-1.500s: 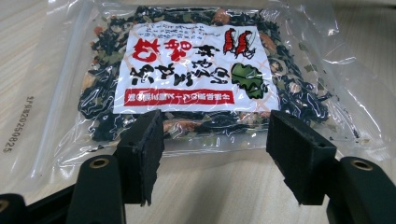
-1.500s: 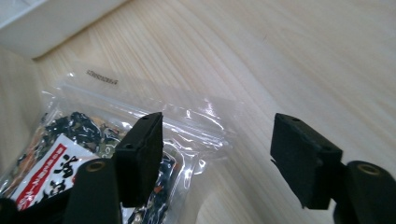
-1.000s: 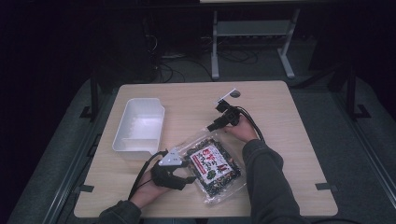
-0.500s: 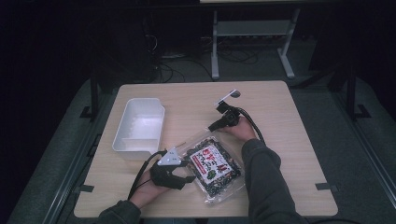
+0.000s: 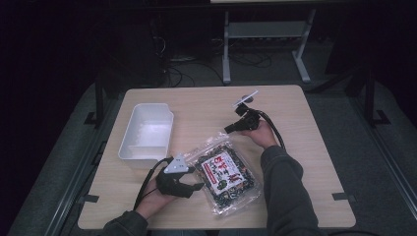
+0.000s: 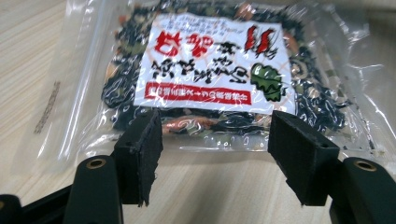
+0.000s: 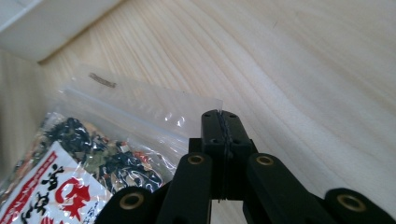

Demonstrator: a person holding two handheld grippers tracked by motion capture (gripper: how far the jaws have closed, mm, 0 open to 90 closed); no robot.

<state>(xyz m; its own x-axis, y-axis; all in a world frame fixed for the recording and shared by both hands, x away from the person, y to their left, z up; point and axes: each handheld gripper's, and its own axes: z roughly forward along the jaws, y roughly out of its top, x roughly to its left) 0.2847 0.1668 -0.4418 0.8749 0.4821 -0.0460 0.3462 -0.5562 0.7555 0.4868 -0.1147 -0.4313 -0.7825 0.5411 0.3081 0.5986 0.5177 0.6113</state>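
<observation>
From the high view, a clear bag of dark dried food (image 5: 225, 174) with a white and red label lies flat on the wooden table (image 5: 314, 147), near the person's edge. The left gripper (image 5: 193, 186) rests on the table just beside the bag's left edge, jaws pointing toward it. The right gripper (image 5: 229, 130) sits at the bag's far corner, held by a hand in a dark sleeve (image 5: 282, 182). A white tray (image 5: 146, 132) stands well apart to the left.

In the left gripper view, the left gripper (image 6: 215, 140) has its jaws spread wide, with nothing between them; the bag (image 6: 210, 70) lies just beyond the pads, its label upside down.

In the right gripper view, the right gripper (image 7: 220, 128) has just been closing and its pads now meet. Whether they pinch the bag's clear corner (image 7: 154, 112) or merely stand at it, I cannot tell. The tray's wall (image 7: 51, 23) shows at the top left
</observation>
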